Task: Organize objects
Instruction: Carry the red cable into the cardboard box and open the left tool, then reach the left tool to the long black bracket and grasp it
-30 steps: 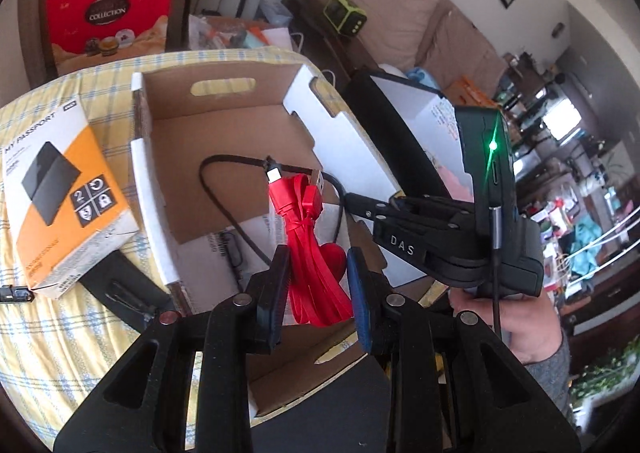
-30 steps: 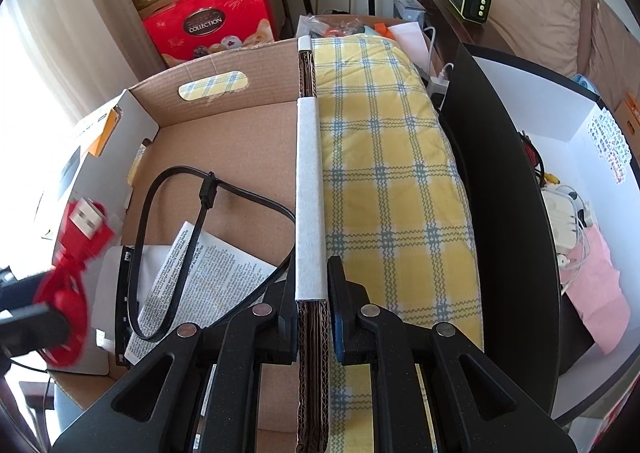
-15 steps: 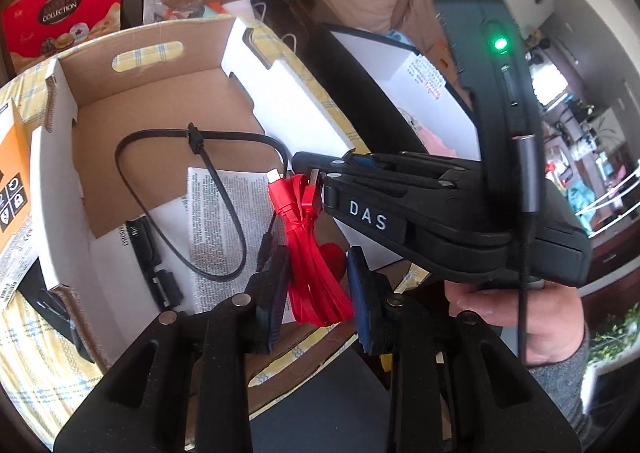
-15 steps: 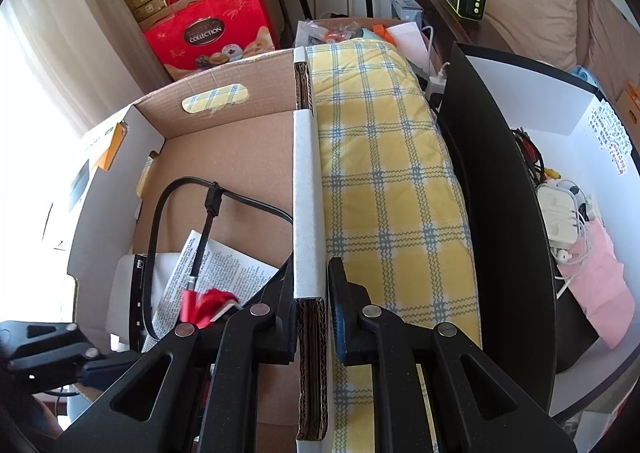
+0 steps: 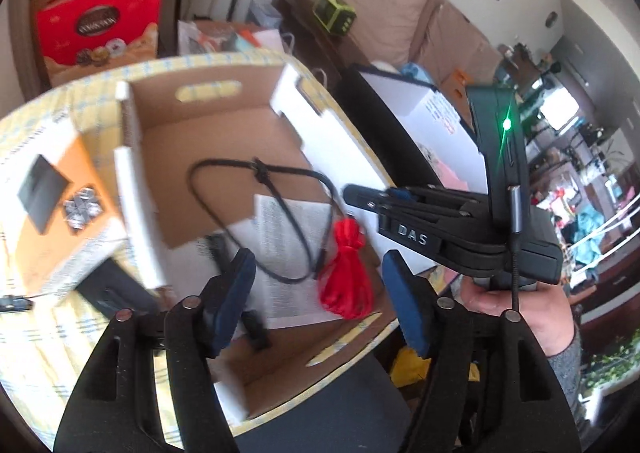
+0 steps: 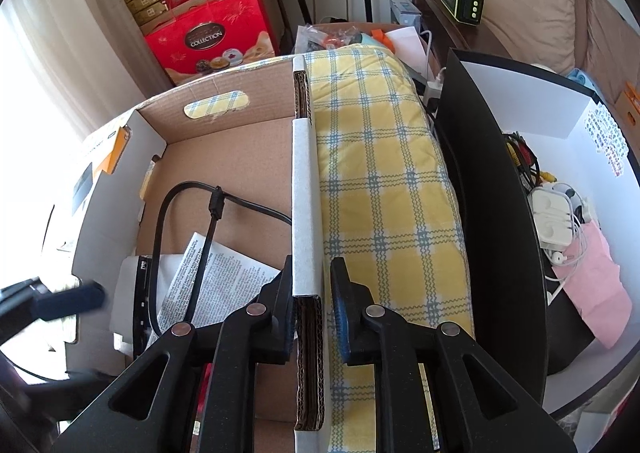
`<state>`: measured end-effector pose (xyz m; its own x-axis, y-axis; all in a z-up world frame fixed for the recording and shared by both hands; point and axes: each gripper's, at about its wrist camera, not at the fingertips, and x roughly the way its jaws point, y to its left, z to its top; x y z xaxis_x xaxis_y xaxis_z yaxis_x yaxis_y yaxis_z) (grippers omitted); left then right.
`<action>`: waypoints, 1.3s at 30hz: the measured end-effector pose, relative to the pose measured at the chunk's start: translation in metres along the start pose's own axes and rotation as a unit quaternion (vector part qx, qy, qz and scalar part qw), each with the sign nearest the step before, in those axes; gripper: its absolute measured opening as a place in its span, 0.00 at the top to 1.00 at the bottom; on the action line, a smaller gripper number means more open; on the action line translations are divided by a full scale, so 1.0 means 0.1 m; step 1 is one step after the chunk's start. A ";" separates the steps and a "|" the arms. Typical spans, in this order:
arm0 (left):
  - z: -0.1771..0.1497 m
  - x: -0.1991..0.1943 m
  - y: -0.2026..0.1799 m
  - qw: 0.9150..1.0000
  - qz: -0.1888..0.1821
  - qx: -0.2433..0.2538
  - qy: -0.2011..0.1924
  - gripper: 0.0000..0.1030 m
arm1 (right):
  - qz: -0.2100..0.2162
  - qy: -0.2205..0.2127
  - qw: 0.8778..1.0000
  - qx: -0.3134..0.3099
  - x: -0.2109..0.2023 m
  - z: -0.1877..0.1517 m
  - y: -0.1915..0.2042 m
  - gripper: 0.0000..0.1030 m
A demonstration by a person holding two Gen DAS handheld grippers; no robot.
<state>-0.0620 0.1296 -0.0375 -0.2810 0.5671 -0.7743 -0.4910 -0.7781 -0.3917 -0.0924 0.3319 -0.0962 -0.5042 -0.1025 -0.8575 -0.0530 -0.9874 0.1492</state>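
Cardboard box (image 5: pixel 208 141) sits on the yellow-checked desk (image 6: pixel 384 181), holding a printed sheet (image 5: pixel 288 253), a looped black cable (image 5: pixel 240 229) and a bundled red cable (image 5: pixel 346 277). Right hand-held gripper (image 6: pixel 312 293) straddles the box's side wall (image 6: pixel 304 205), nearly together. Left hand-held gripper (image 5: pixel 320 285) is opening, the red cable between its pads (image 5: pixel 232 285), untouched.

Daylight from a blown-out window (image 6: pixel 36 101) floods the right wrist view, while the left wrist view smears with motion blur, both fisheye-curved at dark corners
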 end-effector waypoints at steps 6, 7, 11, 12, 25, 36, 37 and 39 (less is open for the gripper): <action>0.00 -0.41 0.45 0.997 0.044 -0.035 -0.046 0.28 | -0.002 -0.002 1.000 -0.007 0.00 0.00 0.02 0.88; -0.02 -0.47 0.54 0.996 0.053 -0.043 -0.050 0.28 | -0.003 -0.002 1.000 -0.008 0.00 -0.01 0.02 0.89; -0.09 -0.62 0.94 0.992 0.082 -0.079 -0.056 0.28 | -0.011 -0.003 1.000 -0.014 0.01 0.00 0.05 0.90; -0.12 -0.64 1.05 0.991 0.088 -0.088 -0.057 0.28 | -0.013 -0.004 1.000 -0.015 0.01 0.00 0.06 0.90; -0.42 -0.90 2.05 0.966 0.165 -0.188 -0.062 0.28 | -0.019 -0.004 1.000 -0.016 0.02 -0.01 0.06 0.90; -0.47 -0.84 2.36 0.956 0.205 -0.207 -0.036 0.28 | -0.019 -0.004 1.000 -0.015 0.02 -0.01 0.06 0.90; -0.48 -0.82 2.37 0.956 0.207 -0.207 -0.034 0.28 | -0.019 -0.004 1.000 -0.015 0.02 -0.01 0.06 0.90; -0.48 -0.77 2.39 0.955 0.209 -0.208 -0.028 0.28 | -0.020 -0.003 1.000 -0.016 0.02 -0.01 0.06 0.90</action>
<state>-0.1180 -0.1126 -0.0953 -0.4297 0.1879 -0.8832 0.0399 -0.9732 -0.2265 -0.0928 0.3257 -0.0981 -0.5065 -0.0615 -0.8600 -0.0452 -0.9942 0.0978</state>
